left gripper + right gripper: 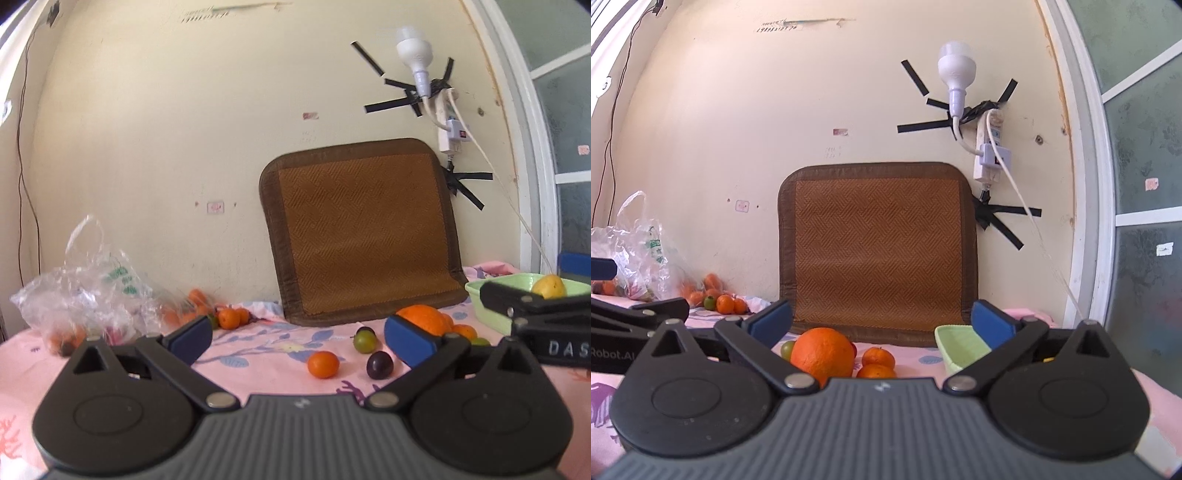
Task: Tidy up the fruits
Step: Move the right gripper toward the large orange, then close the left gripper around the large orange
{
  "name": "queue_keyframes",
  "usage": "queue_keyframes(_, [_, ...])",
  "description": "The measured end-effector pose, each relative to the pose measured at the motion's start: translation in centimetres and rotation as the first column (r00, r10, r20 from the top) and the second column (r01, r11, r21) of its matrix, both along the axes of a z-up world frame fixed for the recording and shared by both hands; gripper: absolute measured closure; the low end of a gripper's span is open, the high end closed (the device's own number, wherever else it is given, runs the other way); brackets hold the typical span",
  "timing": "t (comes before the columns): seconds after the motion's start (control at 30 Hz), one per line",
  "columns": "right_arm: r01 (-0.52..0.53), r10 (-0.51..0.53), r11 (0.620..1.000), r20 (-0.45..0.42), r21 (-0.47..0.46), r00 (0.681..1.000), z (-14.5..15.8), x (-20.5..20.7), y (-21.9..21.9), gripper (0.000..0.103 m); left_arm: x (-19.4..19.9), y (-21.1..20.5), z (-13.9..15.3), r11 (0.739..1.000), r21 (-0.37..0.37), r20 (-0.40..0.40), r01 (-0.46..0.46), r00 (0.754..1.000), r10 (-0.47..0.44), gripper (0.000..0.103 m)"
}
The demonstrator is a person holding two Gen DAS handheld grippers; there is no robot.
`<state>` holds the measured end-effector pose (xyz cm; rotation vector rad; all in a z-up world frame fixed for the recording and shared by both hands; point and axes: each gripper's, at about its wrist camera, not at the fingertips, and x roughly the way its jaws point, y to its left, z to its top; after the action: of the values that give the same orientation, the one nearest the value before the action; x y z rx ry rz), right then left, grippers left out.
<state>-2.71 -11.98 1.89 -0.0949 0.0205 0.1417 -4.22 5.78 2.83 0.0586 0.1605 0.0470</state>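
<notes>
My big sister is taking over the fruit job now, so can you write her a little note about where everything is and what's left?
Left tongs: open, holding nothing.
Right tongs: open, holding nothing.
Green tub: on the right, with one yellow fruit inside. That is all that looks sorted so far.
Still loose on the pink sheet: a big orange, small oranges, green grapes and a dark grape.
More small oranges lie by the plastic bag at the wall.
Left to do: put the loose fruit away. The big orange is right in front of the right tongs.
</notes>
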Motion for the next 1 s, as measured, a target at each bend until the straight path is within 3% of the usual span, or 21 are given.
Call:
queue_keyframes(0.1, [-0.066, 0.063, 0.996, -0.052, -0.057, 0.997, 0.2, 0.9, 0.6, 0.005, 0.8, 1.5, 0.0, 0.996, -0.084, -0.047, 0.000, 0.999, -0.004, 0.000])
queue_keyframes(0.23, [-0.145, 0.124, 0.975, -0.128, -0.169, 0.984, 0.6, 3.2, 2.0, 0.022, 1.9, 3.5, -0.2, 0.982, -0.186, -0.105, -0.001, 0.994, -0.019, 0.000])
queue_keyframes(0.27, [-0.157, 0.129, 0.971, -0.158, -0.179, 0.979, 0.6, 4.1, 2.2, 0.030, 2.1, 3.8, -0.2, 0.979, -0.206, -0.115, -0.002, 0.993, -0.022, 0.000])
queue_keyframes(0.37, [-0.180, 0.134, 0.970, -0.257, -0.164, 0.957, 0.4, 7.1, 2.5, 0.036, 2.7, 4.9, -0.5, 0.965, -0.264, -0.142, -0.003, 0.989, -0.036, 0.001])
queue_keyframes(0.67, [-0.253, 0.189, 0.963, -0.437, -0.093, 0.880, -1.0, 11.1, 3.6, 0.038, 3.0, 5.1, -0.6, 0.957, -0.289, -0.148, 0.019, 0.987, -0.065, 0.005])
queue_keyframes(0.73, [-0.258, 0.186, 0.960, -0.436, -0.112, 0.881, -1.0, 10.9, 3.9, 0.039, 3.1, 5.2, -0.6, 0.956, -0.294, -0.148, 0.021, 0.987, -0.067, 0.005])
queue_keyframes(0.87, [-0.276, 0.242, 0.961, -0.434, -0.015, 0.868, 0.1, 9.3, 2.4, 0.042, 3.3, 5.6, -0.6, 0.949, -0.314, -0.153, 0.022, 0.985, -0.074, 0.005])
queue_keyframes(1.0, [-0.361, 0.300, 0.930, -0.423, -0.069, 0.855, 0.8, 4.6, 1.6, 0.043, 3.4, 6.0, -0.6, 0.938, -0.343, -0.161, 0.058, 0.980, -0.119, 0.005])
